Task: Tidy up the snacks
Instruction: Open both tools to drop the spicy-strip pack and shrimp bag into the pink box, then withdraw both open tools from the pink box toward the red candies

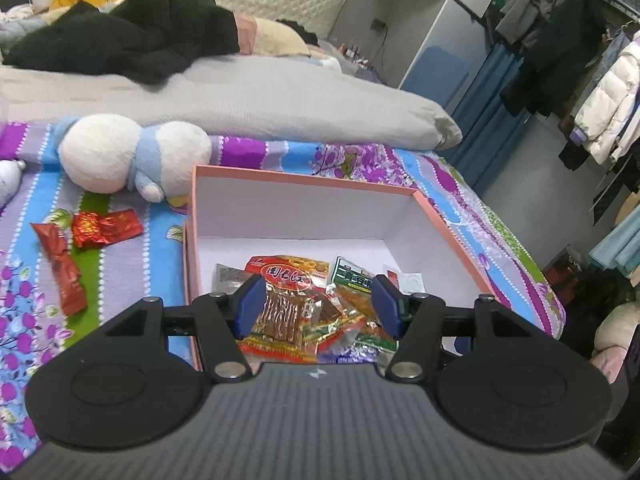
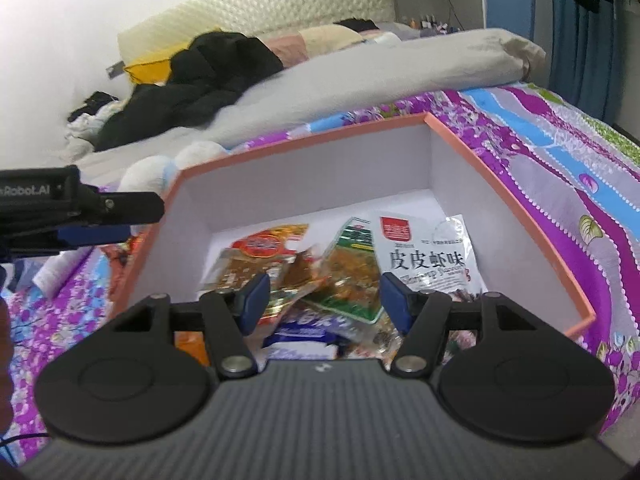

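A pink-rimmed box (image 1: 304, 178) with white walls sits on the flowered bedspread. A pile of snack packets (image 1: 296, 304) lies in its near half. My left gripper (image 1: 319, 294) hovers over that pile, open, with nothing pressed between its blue pads. My right gripper (image 2: 325, 294) hangs open over the same box (image 2: 304, 140), above the mixed packets (image 2: 340, 276) and beside a white shrimp-flavour bag (image 2: 424, 256). One of the left gripper's fingers (image 2: 132, 202) shows side-on beyond the box's left wall. Two red packets (image 1: 106, 228) (image 1: 60, 272) lie on the bedspread left of the box.
A white and blue plush toy (image 1: 132, 156) lies behind the box's left corner. A grey quilt (image 1: 240, 100) and black clothing (image 1: 120, 36) fill the back of the bed. The bed edge (image 1: 520, 264) drops off to the right, with hanging coats (image 1: 580, 80) beyond.
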The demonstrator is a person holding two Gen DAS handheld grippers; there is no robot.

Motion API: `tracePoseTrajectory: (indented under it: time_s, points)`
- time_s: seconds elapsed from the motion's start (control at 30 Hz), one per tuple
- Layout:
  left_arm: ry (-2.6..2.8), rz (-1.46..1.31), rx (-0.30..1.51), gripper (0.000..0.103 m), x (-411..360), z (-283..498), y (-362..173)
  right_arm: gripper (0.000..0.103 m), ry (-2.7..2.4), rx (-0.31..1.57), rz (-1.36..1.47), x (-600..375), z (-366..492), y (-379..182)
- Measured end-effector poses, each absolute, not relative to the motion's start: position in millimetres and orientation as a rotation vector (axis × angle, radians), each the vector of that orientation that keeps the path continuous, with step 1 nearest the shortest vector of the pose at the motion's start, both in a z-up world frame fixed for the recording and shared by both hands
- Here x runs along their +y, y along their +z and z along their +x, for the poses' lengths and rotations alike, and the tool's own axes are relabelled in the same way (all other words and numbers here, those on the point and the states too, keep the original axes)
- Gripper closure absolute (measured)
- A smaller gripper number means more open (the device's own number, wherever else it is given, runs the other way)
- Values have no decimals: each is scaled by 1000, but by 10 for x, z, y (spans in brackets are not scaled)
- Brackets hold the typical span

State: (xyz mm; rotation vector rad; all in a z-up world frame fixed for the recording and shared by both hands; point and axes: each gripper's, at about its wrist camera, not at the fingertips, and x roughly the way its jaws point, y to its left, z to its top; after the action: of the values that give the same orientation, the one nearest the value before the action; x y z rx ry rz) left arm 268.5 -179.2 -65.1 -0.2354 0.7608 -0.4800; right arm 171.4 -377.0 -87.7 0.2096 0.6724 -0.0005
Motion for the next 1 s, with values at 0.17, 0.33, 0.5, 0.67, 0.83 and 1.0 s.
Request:
tracePoseTrajectory:
  time_s: [0.17,0.33,0.5,0.67,0.83,1.0]
  points:
    - [-488,-239,719,39,-1557,2311,-507,40,4,660,184,-3598,1446,-781]
    - [-485,-231,684,39,-1286,1943,-370,40,17,634,193,-3424,1158,-681]
    - [-473,-201,642,39,-1001,1603,-252,40,35,587,223,-3233,881,-579]
    - [-420,-183,639,39,-652,1351,-199,40,62,585,236,-3063,662,-542]
    - [-374,-178,661,39,-359,1097,-269,40,102,591,214,-2858,514,-523]
    - [-337,-204,690,39,-106,860,-390,40,133,602,207,-2654,407,-507]
